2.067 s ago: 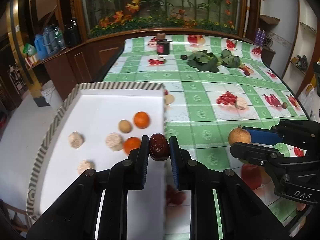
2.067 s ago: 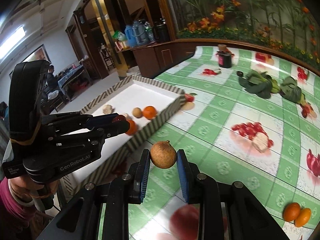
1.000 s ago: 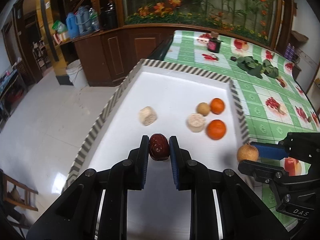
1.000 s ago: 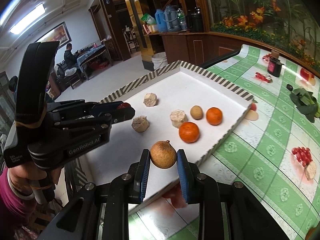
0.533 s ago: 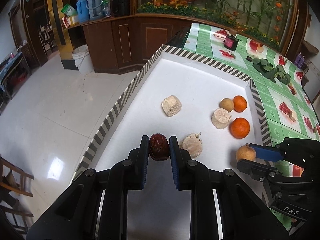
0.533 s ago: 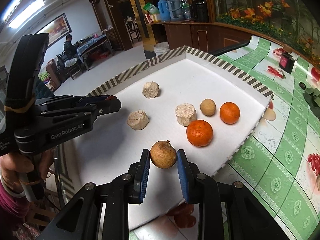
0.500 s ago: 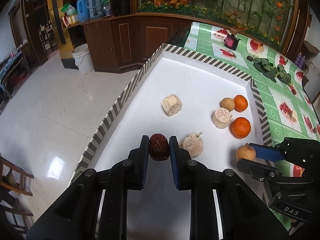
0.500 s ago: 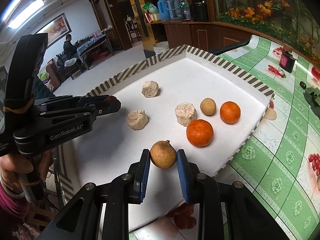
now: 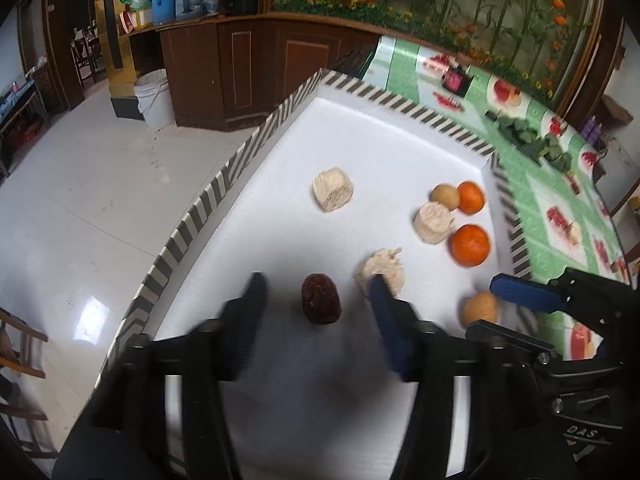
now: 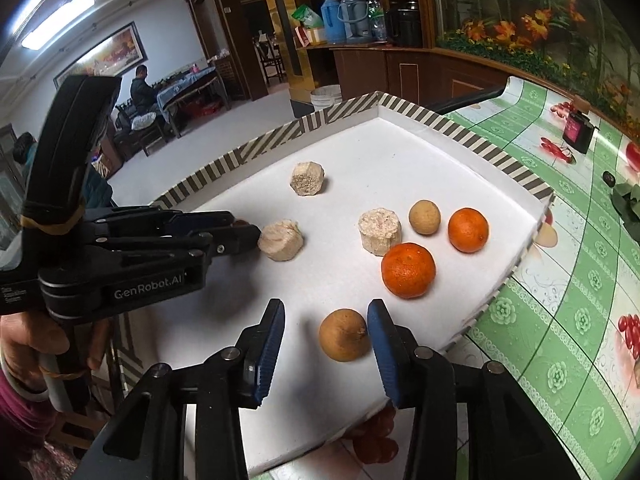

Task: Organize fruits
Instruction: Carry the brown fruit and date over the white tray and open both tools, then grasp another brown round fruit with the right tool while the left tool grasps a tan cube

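Observation:
A white tray with a striped rim holds the fruit. My left gripper hangs low over the tray's near part with its jaws opening. A dark red date lies loose on the tray between its fingers, touching neither pad. To its right, my right gripper is also opening. A round brown fruit rests on the tray between its blue pads, free of both. In the right wrist view my left gripper hides the date.
Further in on the tray lie two oranges, a small tan fruit and three beige chunks. The nearest chunk sits against my left gripper's right finger. The green tablecloth with a dark jar lies to the right.
Both grippers have opened since half a second ago. The date and the brown fruit have left the pads and now lie on the tray.

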The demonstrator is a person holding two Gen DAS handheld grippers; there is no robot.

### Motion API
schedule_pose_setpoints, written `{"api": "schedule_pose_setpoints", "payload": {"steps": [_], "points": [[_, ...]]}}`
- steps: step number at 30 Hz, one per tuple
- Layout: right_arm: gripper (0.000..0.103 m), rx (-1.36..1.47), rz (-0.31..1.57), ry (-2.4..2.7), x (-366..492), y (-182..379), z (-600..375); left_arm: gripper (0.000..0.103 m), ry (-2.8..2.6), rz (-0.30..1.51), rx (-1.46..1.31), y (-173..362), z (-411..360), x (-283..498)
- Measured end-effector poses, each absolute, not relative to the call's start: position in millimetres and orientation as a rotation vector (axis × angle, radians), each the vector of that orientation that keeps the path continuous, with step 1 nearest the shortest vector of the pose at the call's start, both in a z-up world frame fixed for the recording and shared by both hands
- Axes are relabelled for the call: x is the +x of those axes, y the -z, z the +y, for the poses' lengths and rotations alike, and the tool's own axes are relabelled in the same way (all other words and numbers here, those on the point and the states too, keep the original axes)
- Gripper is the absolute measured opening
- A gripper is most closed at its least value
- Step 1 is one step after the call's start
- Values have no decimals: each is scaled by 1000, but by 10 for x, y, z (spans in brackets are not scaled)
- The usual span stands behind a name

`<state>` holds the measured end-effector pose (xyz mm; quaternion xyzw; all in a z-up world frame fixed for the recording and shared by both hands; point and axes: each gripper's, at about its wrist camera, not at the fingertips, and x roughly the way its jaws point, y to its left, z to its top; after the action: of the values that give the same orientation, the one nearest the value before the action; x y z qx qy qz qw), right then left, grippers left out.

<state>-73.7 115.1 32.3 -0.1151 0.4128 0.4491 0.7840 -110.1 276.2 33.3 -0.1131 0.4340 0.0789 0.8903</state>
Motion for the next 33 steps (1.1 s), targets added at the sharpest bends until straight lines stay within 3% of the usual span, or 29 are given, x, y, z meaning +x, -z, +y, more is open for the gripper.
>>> {"api": "schedule_pose_setpoints", "payload": {"steps": [11,33], "points": [[41,-174,854,-939,-798,-480,780,60,-154,848,-176,-548,2475,-1210],[42,-47,860,-705,-600,-440,-575,60,64,876,-91,-609,1197,-858]]}}
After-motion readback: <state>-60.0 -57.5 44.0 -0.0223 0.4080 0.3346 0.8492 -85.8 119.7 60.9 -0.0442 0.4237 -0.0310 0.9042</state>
